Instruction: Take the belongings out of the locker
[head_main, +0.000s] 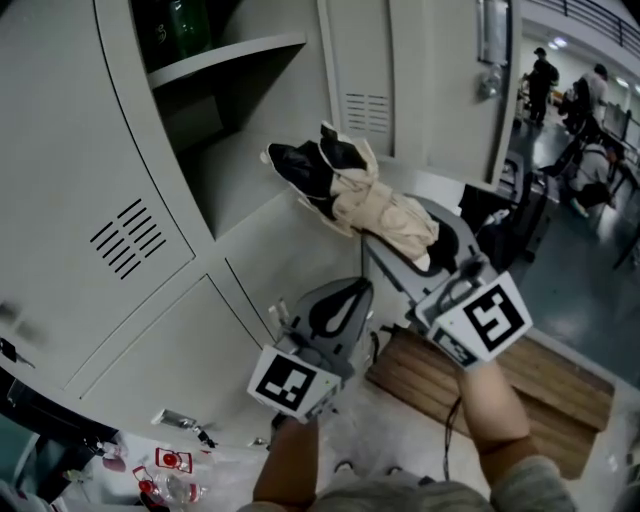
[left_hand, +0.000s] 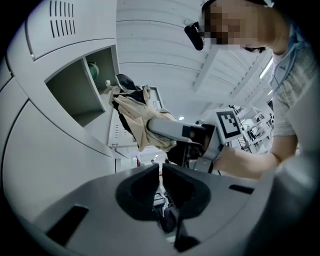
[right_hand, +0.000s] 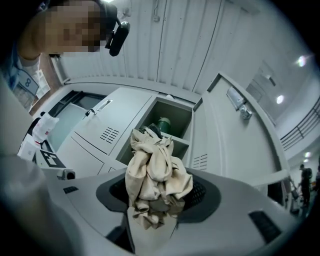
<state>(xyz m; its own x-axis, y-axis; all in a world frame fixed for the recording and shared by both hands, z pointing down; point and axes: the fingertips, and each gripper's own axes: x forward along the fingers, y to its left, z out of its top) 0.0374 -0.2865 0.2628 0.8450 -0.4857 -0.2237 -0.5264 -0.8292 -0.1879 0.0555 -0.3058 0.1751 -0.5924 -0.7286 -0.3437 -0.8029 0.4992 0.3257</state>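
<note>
Right gripper (right_hand: 156, 201): my jaws are partly spread and pinching a crumpled beige cloth garment with black lining (right_hand: 156, 167).
Left gripper (left_hand: 161, 172): black pads almost pressed together, nothing between them.
Garment look: bunched up, folds spilling over the jaws, black lining showing at the far end.
Garment place: in the air, just outside the grey metal locker (head_main: 120, 150), before its open compartment.
</note>
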